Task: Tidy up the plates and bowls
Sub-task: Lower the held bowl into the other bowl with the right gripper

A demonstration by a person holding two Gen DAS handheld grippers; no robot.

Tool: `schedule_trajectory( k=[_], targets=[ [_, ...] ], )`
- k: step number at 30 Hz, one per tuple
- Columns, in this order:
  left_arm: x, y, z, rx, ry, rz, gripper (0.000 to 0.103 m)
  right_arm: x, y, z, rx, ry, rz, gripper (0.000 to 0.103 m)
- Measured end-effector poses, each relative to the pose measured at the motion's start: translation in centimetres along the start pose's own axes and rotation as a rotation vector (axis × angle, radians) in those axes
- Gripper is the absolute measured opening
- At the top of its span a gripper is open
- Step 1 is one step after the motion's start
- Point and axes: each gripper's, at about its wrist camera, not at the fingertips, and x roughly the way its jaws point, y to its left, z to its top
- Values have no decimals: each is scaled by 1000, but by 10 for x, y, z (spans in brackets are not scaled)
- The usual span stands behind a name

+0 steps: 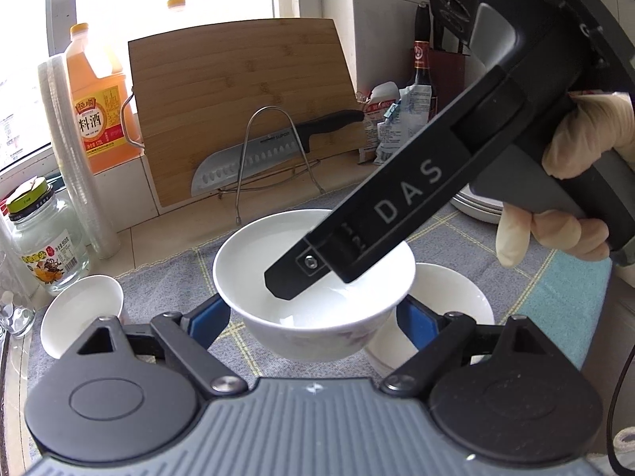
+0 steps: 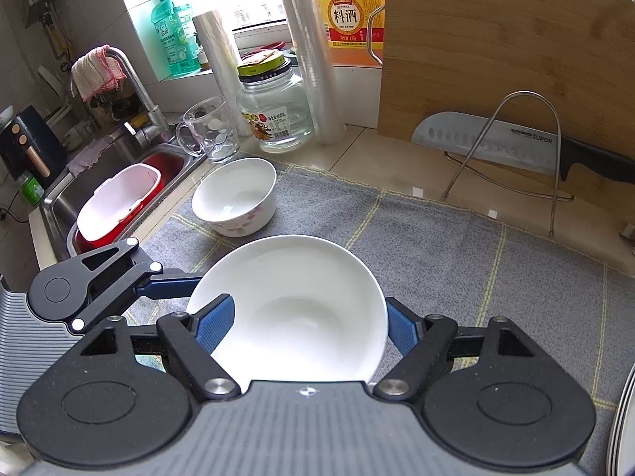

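Between both tools' pads [image 2: 214, 325]: white bowl [image 2: 297, 309], empty; second bowl [image 2: 234, 198] empty.

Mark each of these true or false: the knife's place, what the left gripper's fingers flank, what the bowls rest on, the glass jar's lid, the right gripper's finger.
1. A knife rests in the wire rack in front of the cutting board. True.
2. The left gripper has the floral bowl between its fingers. True.
3. The second bowl stands on bare wood. False: it sits on a grey checked cloth.
4. The glass jar has no lid. False: a yellow-green lid is on it.
5. One finger of the right gripper reaches inside the floral bowl. True.
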Motion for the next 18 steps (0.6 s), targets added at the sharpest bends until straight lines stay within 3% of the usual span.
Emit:
schedule_trajectory(
  k=[18],
  targets=[
    [12,-38,4,64,22,-119,90,-42,-19,-45,101,-24,-81,85]
  ],
)
